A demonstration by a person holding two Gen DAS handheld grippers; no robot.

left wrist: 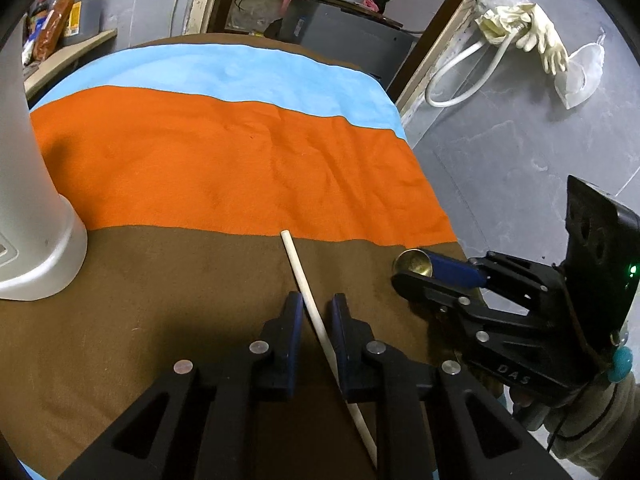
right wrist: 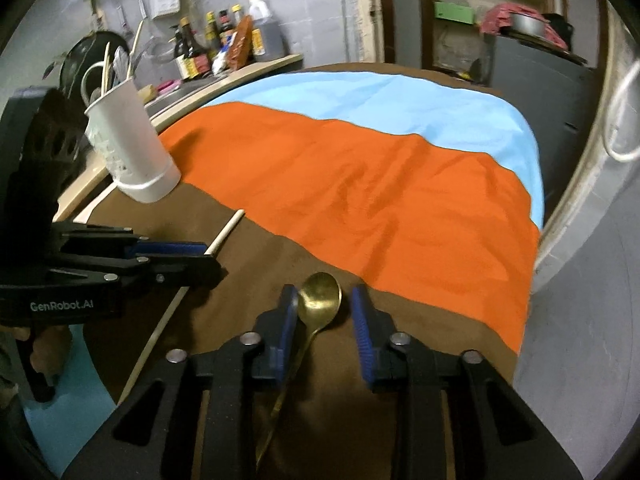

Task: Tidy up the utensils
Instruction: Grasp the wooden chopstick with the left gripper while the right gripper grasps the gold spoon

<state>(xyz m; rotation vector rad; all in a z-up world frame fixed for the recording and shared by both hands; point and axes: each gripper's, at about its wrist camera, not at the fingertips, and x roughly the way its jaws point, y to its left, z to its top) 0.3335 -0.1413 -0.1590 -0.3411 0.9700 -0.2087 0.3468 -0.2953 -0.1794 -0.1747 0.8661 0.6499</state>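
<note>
Brown cloth (left wrist: 160, 320), left fingers (left wrist: 294, 312) pinching chopstick (left wrist: 298, 272), right fingers (right wrist: 362, 312) apart astride spoon (right wrist: 320, 300)

Open cloth (right wrist: 360, 184) ahead; white holder (right wrist: 132, 148) blocking far left; both grippers crowded side by side at near edge

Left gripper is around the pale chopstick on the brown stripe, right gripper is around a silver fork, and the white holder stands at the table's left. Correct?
Not quite. The right gripper has a gold spoon between its fingers, not a silver fork; the right wrist view shows it. The rest holds: the left gripper is around the chopstick on the brown stripe, and the white holder stands at the left.
</note>
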